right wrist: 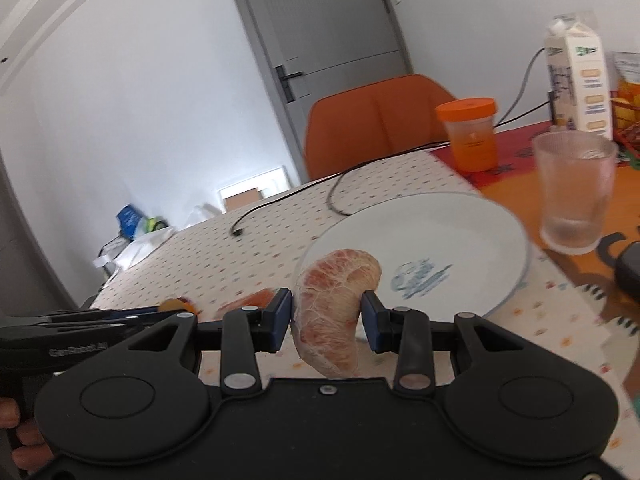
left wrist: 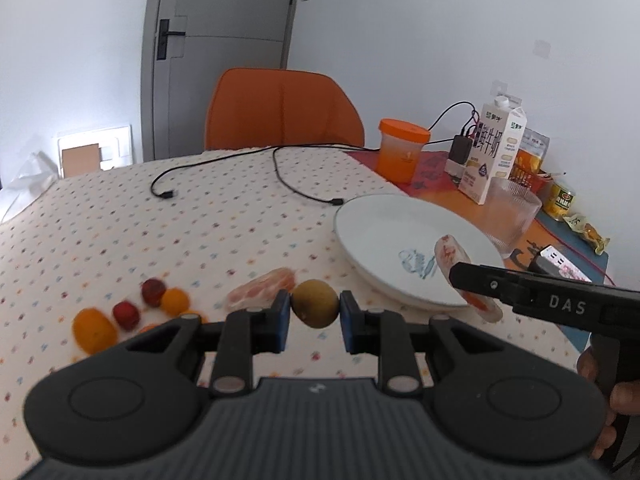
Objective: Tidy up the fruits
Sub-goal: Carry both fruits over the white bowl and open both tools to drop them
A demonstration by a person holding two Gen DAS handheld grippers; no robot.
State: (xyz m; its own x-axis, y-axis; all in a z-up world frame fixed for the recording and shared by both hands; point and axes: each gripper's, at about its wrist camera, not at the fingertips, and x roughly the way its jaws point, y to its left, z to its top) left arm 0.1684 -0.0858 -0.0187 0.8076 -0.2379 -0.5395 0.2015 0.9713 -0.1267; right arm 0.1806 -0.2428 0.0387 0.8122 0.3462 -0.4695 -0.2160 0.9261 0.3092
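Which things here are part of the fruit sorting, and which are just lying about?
Part of the job:
kiwi in the left hand-held gripper
pomelo segment in the right hand-held gripper
white plate
loose fruit on the cloth
second pomelo segment

Lying about:
milk carton
glass
orange-lidded jar
black cable
orange chair

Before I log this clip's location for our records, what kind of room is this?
Most likely a home dining area: a table under a dotted tablecloth with an orange chair pulled up, a white plate, a milk carton, and a grey interior door behind.
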